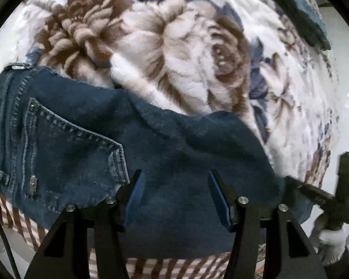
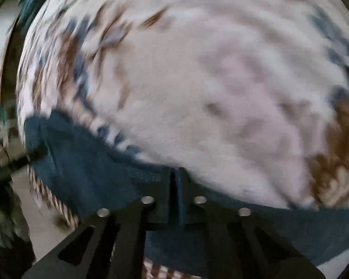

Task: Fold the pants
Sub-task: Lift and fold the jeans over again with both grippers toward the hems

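Dark blue jeans (image 1: 118, 139) lie on a flowered blanket, back pocket (image 1: 69, 153) and waistband at the left of the left wrist view. My left gripper (image 1: 174, 179) is open just above the denim, fingers spread wide. My right gripper (image 2: 174, 174) is shut on the jeans' edge (image 2: 93, 174); that view is motion-blurred. The right gripper also shows at the right edge of the left wrist view (image 1: 323, 195), held by a white-gloved hand.
A fluffy white blanket with brown and blue flowers (image 1: 174, 46) covers the surface. A checked brown-white sheet (image 1: 25, 223) shows under the jeans near the front edge. Another dark blue cloth (image 1: 297, 11) lies at the far right.
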A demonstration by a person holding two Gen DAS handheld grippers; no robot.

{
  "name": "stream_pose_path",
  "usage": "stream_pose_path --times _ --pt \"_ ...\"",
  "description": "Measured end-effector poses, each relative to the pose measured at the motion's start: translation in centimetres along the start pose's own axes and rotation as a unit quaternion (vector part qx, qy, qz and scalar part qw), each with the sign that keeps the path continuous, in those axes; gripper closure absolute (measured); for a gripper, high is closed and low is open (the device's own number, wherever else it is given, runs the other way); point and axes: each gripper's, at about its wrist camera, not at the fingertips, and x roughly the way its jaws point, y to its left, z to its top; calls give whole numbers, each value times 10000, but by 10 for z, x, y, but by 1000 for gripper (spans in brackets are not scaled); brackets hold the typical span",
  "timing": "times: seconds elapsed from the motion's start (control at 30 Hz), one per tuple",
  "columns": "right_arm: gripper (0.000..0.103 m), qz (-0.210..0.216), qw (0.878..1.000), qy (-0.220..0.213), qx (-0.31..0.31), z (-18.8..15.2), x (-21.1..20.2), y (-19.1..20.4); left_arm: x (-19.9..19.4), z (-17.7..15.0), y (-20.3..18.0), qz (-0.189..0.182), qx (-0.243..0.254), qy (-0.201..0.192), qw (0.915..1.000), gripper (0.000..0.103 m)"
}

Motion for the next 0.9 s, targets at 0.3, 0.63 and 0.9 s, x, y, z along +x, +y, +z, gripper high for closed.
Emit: stream_pose_path --times 0.3,0.63,0.9 --pt "63 235 9966 -315 718 -14 -31 -48 -16 -1 12 -48 1 -191 9998 50" --pt "28 1506 9491 -965 2594 -101 -34 -28 -92 -30 119 -507 -1608 -1109 9794 36" --pt "29 2060 8864 -620 4099 -205 43 15 -54 -73 234 -941 -3360 -923 9326 35"
